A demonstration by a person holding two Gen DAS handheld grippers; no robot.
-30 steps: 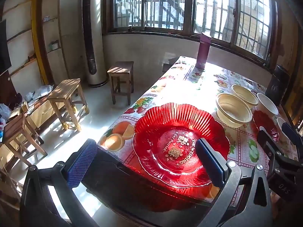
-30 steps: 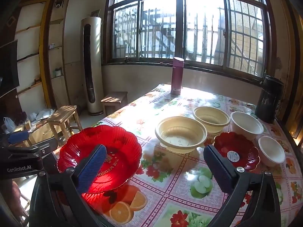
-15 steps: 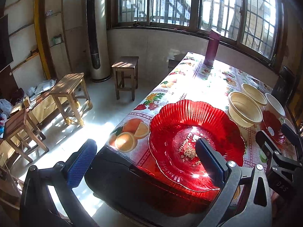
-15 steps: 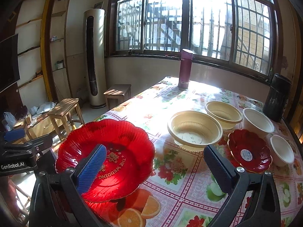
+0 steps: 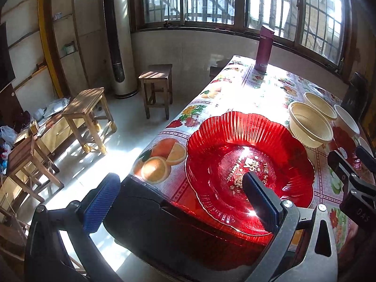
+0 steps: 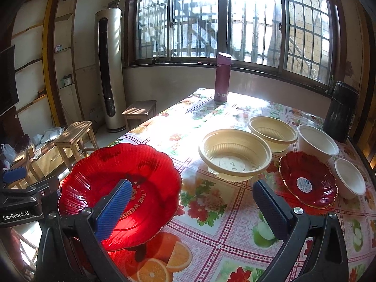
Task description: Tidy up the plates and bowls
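A large red scalloped plate [image 5: 249,164] [image 6: 141,171] with gold lettering lies at the near left corner of the table. My left gripper [image 5: 181,203] is open and wide, its right finger over the plate's near rim and its left finger off the table's edge. My right gripper [image 6: 192,209] is also open, its left finger over the plate's middle and nothing between the fingers. Farther right stand two cream bowls [image 6: 235,155] [image 6: 272,131], two white bowls [image 6: 317,143] [image 6: 350,181] and a small red plate [image 6: 307,181].
The table carries a fruit-print cloth [image 6: 211,211]. A purple flask [image 6: 222,80] stands at its far end and a black container [image 6: 340,112] at the far right. Wooden stools [image 5: 87,115] [image 5: 156,87] stand on the floor to the left.
Both views have closed in on the large red plate, which now sits more to the right in the left wrist view. The two grippers stay open.
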